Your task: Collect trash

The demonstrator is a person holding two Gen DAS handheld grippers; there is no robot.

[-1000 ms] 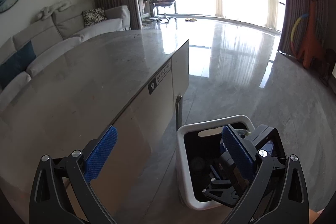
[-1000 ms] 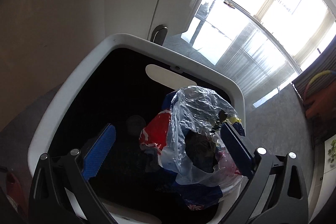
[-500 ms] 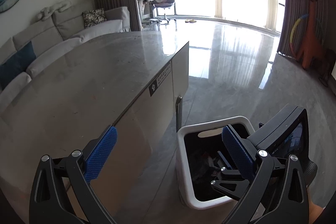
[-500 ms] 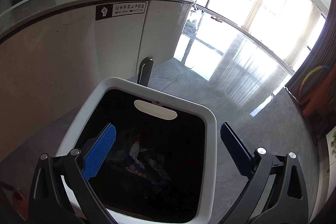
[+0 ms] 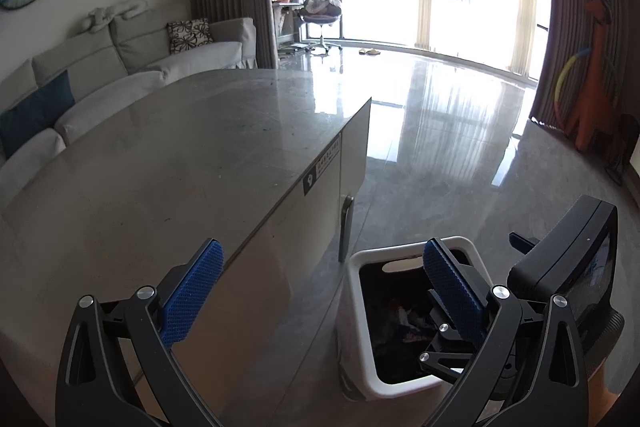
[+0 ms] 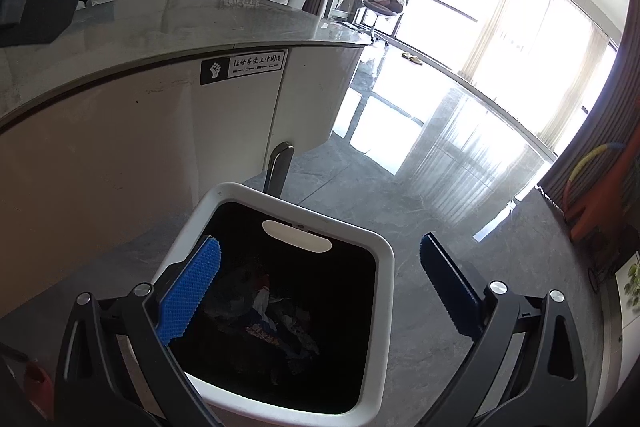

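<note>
The left gripper (image 5: 322, 291) hangs over the grey worktop (image 5: 168, 163), and its blue fingers (image 5: 192, 297) are spread wide with nothing between them. The worktop is shiny and bare, with a black sticker (image 6: 243, 66) on its white side. A grey sofa (image 5: 120, 67) sits far behind it on the left.

Just past the worktop's side, a white bin (image 6: 384, 267) stands upright on the floor (image 6: 440, 187). A thin metal post (image 6: 278, 167) rises between the bin and the worktop's side. The bin's mouth faces up. It has a thick white rim with rounded corners, and the inside is black.

The trash (image 6: 276, 323) lies at the bottom of the bin. It is a crumpled heap with bits of white, red and dark blue. It is bunched up, so I cannot tell which way it points or which side is longest. It is dark in there and hard to see more.

The right gripper (image 6: 320, 291) hangs above the bin's mouth. Its blue fingers (image 6: 188, 295) are spread wide too and hold nothing. One finger sits over the bin's left rim and the other is out past the right rim
</note>
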